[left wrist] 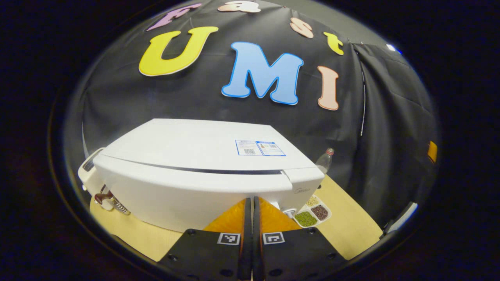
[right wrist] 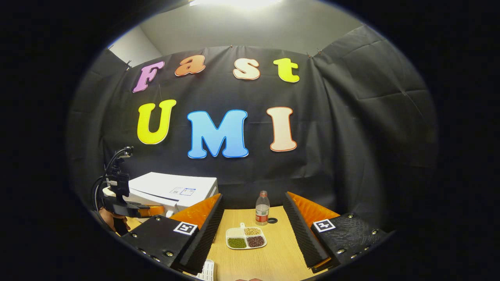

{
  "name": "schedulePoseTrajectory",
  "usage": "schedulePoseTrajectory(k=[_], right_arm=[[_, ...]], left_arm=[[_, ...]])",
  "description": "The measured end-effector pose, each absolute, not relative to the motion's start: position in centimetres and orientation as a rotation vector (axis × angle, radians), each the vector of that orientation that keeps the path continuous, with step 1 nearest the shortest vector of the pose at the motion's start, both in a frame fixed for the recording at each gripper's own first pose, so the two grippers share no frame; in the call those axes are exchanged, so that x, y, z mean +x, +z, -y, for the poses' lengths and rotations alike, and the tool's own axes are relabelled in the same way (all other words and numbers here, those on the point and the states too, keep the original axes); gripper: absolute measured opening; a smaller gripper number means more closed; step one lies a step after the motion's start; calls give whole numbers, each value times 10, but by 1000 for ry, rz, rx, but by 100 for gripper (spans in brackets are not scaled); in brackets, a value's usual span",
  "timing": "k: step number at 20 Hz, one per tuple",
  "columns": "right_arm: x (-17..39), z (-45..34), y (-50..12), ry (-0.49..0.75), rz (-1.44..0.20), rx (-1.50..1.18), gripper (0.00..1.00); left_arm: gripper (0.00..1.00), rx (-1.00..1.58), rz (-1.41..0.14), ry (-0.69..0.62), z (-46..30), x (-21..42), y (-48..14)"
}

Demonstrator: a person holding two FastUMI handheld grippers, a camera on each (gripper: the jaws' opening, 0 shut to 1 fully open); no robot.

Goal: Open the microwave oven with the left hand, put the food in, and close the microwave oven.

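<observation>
Microwave oven [left wrist: 203, 171] — rigid, heavy, smooth-shelled, just ahead of your left hand-held gripper [left wrist: 252, 218], whose fingers are pressed together on nothing; take its door at the edge, while the light, spill-prone food tray [right wrist: 246, 238] lies before your wide-open, empty right hand-held gripper [right wrist: 254, 230].

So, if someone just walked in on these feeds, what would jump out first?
The big white microwave oven, door shut, looms right ahead of the closed left tongs. Next, the divided tray of beans on the wooden table, framed between the open right tongs, a plastic bottle behind it.
</observation>
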State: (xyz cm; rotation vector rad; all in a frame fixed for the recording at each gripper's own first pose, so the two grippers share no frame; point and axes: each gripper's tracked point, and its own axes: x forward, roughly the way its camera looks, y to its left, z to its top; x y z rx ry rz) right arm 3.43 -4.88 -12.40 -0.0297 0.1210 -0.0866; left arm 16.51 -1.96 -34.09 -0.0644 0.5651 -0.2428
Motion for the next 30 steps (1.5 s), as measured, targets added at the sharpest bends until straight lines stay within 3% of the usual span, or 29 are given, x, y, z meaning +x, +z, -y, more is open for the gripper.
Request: schedulePoseTrajectory(k=[17, 27, 28, 29, 30], right_arm=[[47, 19, -135, -43, -136, -22, 92], [49, -11, -112, 21, -89, -13, 92], [49, -14, -109, 23, -86, -10, 92], [45, -15, -105, 25, -84, -4, 92], [43, -17, -101, 27, -80, 3, 92]], left_arm=[[7, -47, -516, -225, 28, 174, -340], [7, 39, -227, -182, -5, 115, -175], [12, 26, -210, -178, -7, 107, -164], [28, 17, -197, -173, -11, 98, -153], [37, 16, -184, -165, -14, 88, -143]])
